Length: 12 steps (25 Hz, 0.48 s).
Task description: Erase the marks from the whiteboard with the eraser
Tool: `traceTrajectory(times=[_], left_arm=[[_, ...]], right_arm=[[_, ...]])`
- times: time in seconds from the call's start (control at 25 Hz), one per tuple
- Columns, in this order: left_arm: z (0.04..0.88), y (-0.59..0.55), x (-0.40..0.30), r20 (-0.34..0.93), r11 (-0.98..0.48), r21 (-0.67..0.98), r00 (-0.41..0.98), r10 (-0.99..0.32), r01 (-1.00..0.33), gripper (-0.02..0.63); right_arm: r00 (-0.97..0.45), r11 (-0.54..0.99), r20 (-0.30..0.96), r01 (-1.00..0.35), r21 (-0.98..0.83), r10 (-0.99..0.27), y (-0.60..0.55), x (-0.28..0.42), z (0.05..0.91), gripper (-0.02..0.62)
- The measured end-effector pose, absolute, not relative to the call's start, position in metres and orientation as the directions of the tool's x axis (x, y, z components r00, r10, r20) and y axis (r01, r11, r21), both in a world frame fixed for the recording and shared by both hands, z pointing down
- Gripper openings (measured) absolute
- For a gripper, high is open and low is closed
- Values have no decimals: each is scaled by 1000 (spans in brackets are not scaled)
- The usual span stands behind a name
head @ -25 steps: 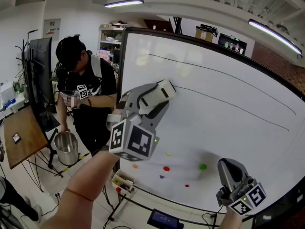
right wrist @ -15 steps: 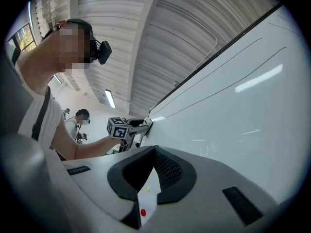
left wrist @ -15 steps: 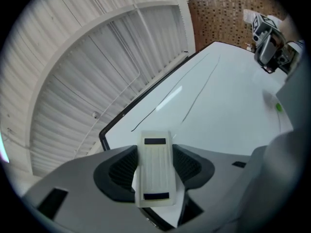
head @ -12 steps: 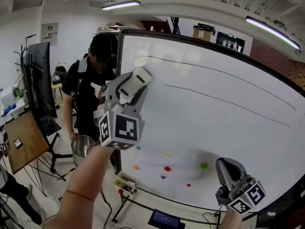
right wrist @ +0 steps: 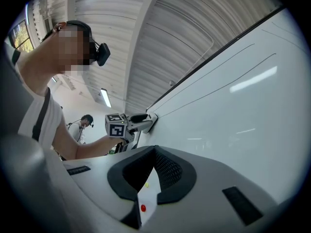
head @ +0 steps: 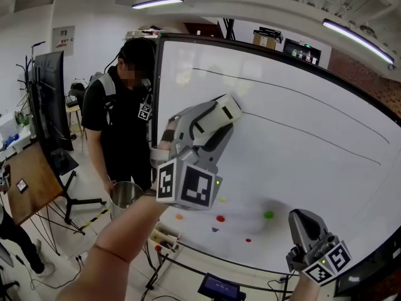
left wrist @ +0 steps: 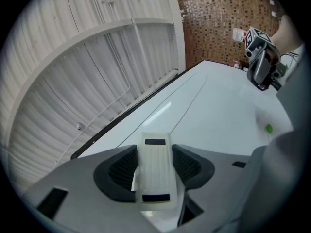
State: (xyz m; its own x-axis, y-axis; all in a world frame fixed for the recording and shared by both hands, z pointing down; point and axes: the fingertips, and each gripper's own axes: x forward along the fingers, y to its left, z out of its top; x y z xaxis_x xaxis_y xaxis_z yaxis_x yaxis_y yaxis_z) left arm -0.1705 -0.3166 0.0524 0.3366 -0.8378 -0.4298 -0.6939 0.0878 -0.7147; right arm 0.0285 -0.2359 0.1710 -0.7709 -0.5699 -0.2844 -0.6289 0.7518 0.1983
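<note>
The whiteboard [head: 301,174] carries two long black lines, an upper line [head: 282,90] and a lower line [head: 313,139]. My left gripper [head: 219,119] is shut on a white eraser [head: 224,110], whose end sits against the board at the left end of the lower line. In the left gripper view the eraser [left wrist: 155,171] fills the space between the dark pads, with the board [left wrist: 218,106] beyond. My right gripper [head: 306,229] hangs low at the right, off the board, jaws shut on nothing. In the right gripper view the left gripper [right wrist: 145,120] shows against the board.
A person in black [head: 125,124] stands just left of the board with a metal bucket [head: 125,196]. Coloured magnets [head: 220,219] dot the board's lower part, one of them a green magnet [head: 268,216]. A marker tray [head: 164,237], a monitor [head: 53,105] and a wooden table [head: 28,180] are at left.
My left gripper with the eraser swung from the board's left edge back right and down to the lower line's left end. The person beside the board shifted. The right gripper stayed put.
</note>
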Motion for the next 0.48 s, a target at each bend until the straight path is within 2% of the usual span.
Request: traceTrajectory(times=[0.2, 0.48], left_arm=[[81, -315, -159, -384, 48, -758, 385, -839, -650, 238], [45, -325, -255, -518, 187, -546, 153, -842, -817, 238]], right_arm=[[-781, 762, -272, -617, 199, -561, -237, 20, 173, 17], [-792, 773, -267, -603, 197, -550, -241, 9, 171, 17]])
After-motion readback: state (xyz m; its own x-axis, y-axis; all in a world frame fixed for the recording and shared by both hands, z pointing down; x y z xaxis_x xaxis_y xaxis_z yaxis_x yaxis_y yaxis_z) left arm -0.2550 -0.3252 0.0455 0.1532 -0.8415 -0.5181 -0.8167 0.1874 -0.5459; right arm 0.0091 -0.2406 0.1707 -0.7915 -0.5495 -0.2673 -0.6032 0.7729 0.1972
